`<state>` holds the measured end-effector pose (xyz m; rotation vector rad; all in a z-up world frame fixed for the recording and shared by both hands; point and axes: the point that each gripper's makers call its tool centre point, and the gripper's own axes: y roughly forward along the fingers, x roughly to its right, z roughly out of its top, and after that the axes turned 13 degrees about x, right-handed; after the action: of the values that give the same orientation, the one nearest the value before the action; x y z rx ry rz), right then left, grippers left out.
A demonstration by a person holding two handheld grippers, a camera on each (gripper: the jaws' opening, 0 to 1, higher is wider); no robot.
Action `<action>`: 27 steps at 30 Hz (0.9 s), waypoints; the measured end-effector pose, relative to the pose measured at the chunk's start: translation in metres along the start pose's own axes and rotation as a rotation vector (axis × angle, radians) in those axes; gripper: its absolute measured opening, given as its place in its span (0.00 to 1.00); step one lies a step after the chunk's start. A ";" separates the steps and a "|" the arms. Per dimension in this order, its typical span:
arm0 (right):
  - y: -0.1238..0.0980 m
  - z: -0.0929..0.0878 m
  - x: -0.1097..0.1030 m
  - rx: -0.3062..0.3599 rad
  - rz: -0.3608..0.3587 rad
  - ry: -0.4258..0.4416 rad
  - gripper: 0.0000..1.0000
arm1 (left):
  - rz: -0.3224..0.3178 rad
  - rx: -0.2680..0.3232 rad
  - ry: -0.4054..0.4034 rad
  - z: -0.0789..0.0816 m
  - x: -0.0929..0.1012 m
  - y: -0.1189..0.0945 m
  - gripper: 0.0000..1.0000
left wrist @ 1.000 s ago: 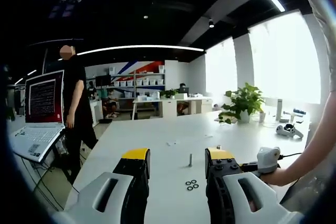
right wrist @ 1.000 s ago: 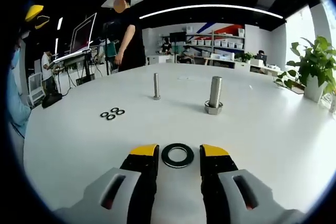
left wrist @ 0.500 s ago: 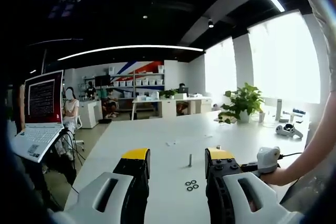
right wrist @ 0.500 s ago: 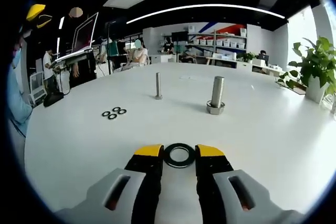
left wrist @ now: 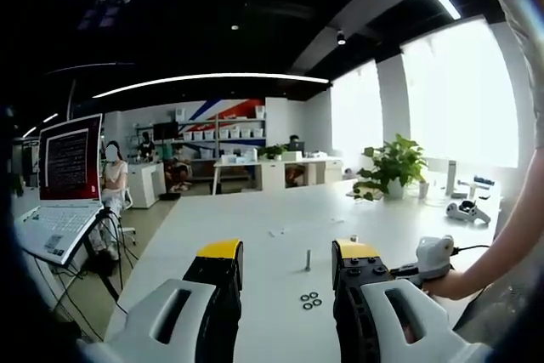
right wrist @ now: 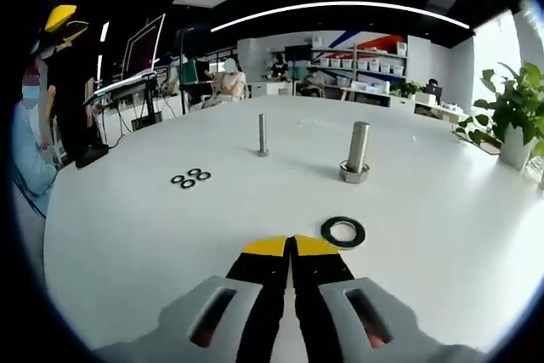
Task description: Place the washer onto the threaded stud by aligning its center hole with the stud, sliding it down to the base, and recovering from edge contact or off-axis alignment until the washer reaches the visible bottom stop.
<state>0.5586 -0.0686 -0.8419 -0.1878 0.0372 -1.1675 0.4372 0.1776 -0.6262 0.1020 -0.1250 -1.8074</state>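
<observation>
Right gripper [right wrist: 291, 246] now pinched together with nothing held, washer [right wrist: 342, 230] slipped out, seen flat on table [right wrist: 136, 227]; left gripper [left wrist: 285, 261] held wide apart with nothing between

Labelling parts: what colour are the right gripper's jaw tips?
Yellow tips on the right gripper, clearest in the right gripper view.

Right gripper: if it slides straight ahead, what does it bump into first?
Probably the thin bolt standing far ahead. The right gripper is shut, with bare table in front. The washer lies off to its right, so it would likely slip past.
</observation>
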 end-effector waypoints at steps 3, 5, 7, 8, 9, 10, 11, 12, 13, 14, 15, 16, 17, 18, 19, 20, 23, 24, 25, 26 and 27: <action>0.002 -0.009 -0.001 -0.002 0.032 -0.007 0.09 | 0.001 -0.001 -0.001 -0.001 0.000 0.000 0.40; 0.001 -0.010 -0.006 -0.009 0.047 0.015 0.10 | 0.000 -0.001 -0.003 -0.001 0.000 0.000 0.40; 0.002 -0.012 -0.007 -0.017 0.053 0.031 0.11 | -0.002 -0.002 -0.001 -0.001 0.001 -0.001 0.40; 0.002 -0.013 -0.008 -0.019 0.057 0.035 0.11 | -0.001 -0.002 -0.001 -0.002 0.000 -0.001 0.40; 0.003 -0.013 -0.008 -0.021 0.060 0.036 0.11 | 0.000 -0.001 -0.004 -0.001 0.000 -0.001 0.40; 0.003 -0.013 -0.008 -0.022 0.061 0.037 0.11 | 0.001 -0.001 -0.004 -0.001 0.000 -0.001 0.40; 0.004 -0.015 -0.008 -0.024 0.063 0.046 0.11 | 0.002 -0.002 -0.002 -0.002 0.000 -0.002 0.40; 0.004 -0.014 -0.008 -0.022 0.063 0.045 0.12 | 0.001 -0.002 -0.004 -0.002 0.001 -0.002 0.40; 0.004 -0.014 -0.008 -0.021 0.064 0.047 0.12 | 0.001 -0.003 -0.003 -0.002 0.001 -0.002 0.40; 0.004 -0.014 -0.009 -0.020 0.064 0.047 0.12 | 0.001 -0.002 -0.001 -0.002 0.001 -0.002 0.40; 0.004 -0.014 -0.009 -0.019 0.067 0.046 0.12 | 0.000 -0.002 -0.003 -0.002 0.001 -0.001 0.40; 0.004 -0.014 -0.009 -0.019 0.066 0.047 0.12 | 0.000 -0.003 -0.003 -0.002 0.001 -0.002 0.40; 0.004 -0.013 -0.009 -0.018 0.067 0.049 0.12 | 0.001 -0.004 -0.002 -0.002 0.001 -0.002 0.40; 0.004 -0.013 -0.010 -0.018 0.066 0.050 0.12 | 0.001 -0.004 -0.003 -0.002 0.001 -0.002 0.40; 0.004 -0.013 -0.010 -0.016 0.068 0.049 0.12 | 0.001 -0.005 -0.005 -0.002 0.001 -0.002 0.40; 0.004 -0.013 -0.010 -0.015 0.068 0.048 0.13 | 0.001 -0.005 -0.004 -0.002 0.001 -0.002 0.40; 0.004 -0.013 -0.010 -0.014 0.069 0.052 0.13 | 0.001 -0.003 -0.002 -0.001 0.001 -0.002 0.40; 0.005 -0.013 -0.010 -0.015 0.069 0.050 0.13 | 0.001 -0.003 -0.001 -0.002 0.001 -0.003 0.40; 0.004 -0.013 -0.010 -0.014 0.069 0.053 0.13 | 0.000 -0.004 -0.004 -0.002 0.001 -0.003 0.40; 0.005 -0.013 -0.010 -0.014 0.068 0.054 0.13 | 0.000 -0.005 -0.004 -0.002 0.001 -0.003 0.40; 0.004 -0.013 -0.010 -0.014 0.069 0.054 0.13 | 0.000 -0.006 -0.003 -0.003 0.001 -0.003 0.40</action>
<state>0.5571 -0.0595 -0.8564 -0.1660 0.0992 -1.1035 0.4346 0.1773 -0.6291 0.0953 -0.1216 -1.8080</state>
